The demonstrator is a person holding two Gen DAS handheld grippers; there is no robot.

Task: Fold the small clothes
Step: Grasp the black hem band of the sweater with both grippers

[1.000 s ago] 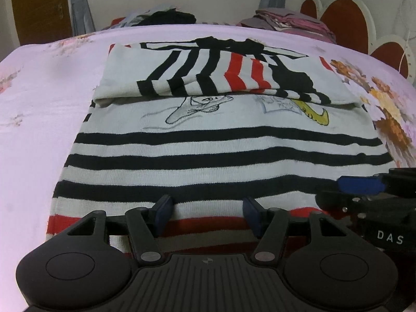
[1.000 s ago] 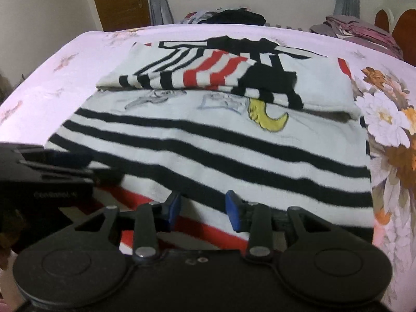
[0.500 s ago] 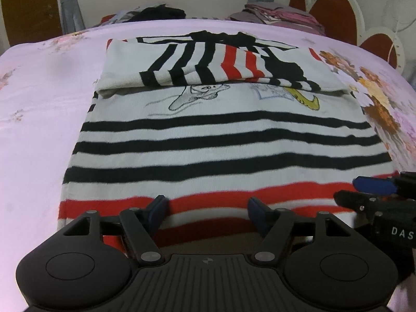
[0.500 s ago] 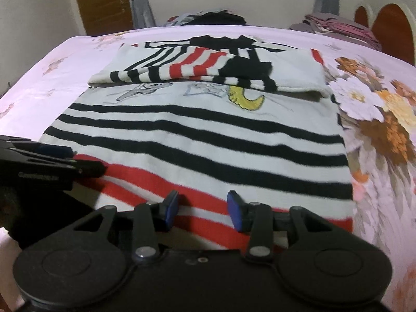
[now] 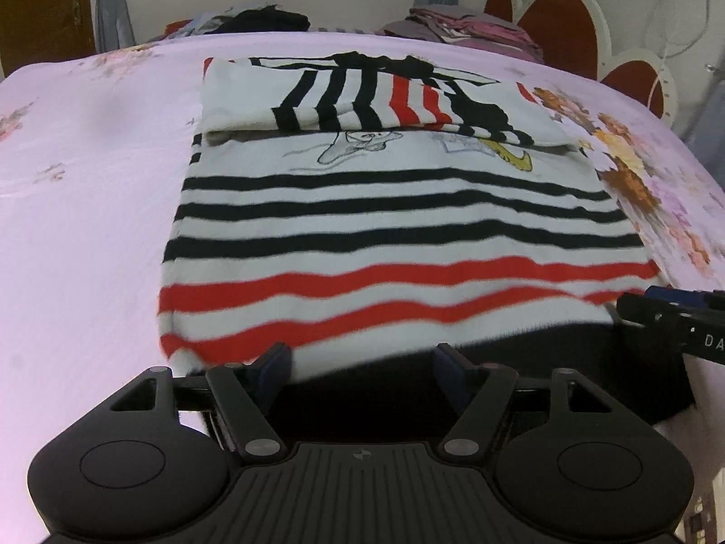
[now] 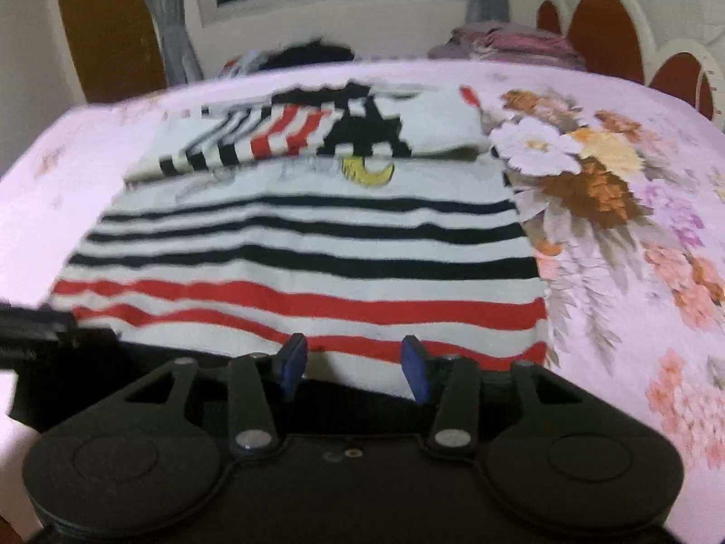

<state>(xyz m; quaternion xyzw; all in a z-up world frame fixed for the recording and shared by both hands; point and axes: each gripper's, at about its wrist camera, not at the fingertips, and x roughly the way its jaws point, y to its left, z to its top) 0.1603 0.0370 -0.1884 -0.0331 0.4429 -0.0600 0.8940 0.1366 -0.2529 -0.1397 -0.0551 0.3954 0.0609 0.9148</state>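
- Two grippers are seen at the near edge of the bed: the left gripper and the right gripper, each with its blue-padded jaws spread apart and nothing clamped between them.
- Just beyond the fingertips lies the near hem of a striped sweater, with a dark band under or at that hem; whether the band is part of the garment cannot be told.
- In the left wrist view the near hem is slightly raised and blurred, and the left pad is touching or just beside the cloth; contact cannot be confirmed.
- The sweater is spread flat on the pink floral bedsheet, red stripes near, black stripes further, and a cartoon print further still.
- At the far end the sleeves are already folded across the chest, so the remaining step is judged to be a fold of the near hem toward the far end.
- The knit is judged to be soft, light and limp: it is expected to sag between two hold points and to drag on the sheet.
- Hold is best taken at the near hem, one gripper toward each corner, with both layers pinched together.
- Other piles of clothes are seen at the far edge of the bed, beside a headboard on the right.
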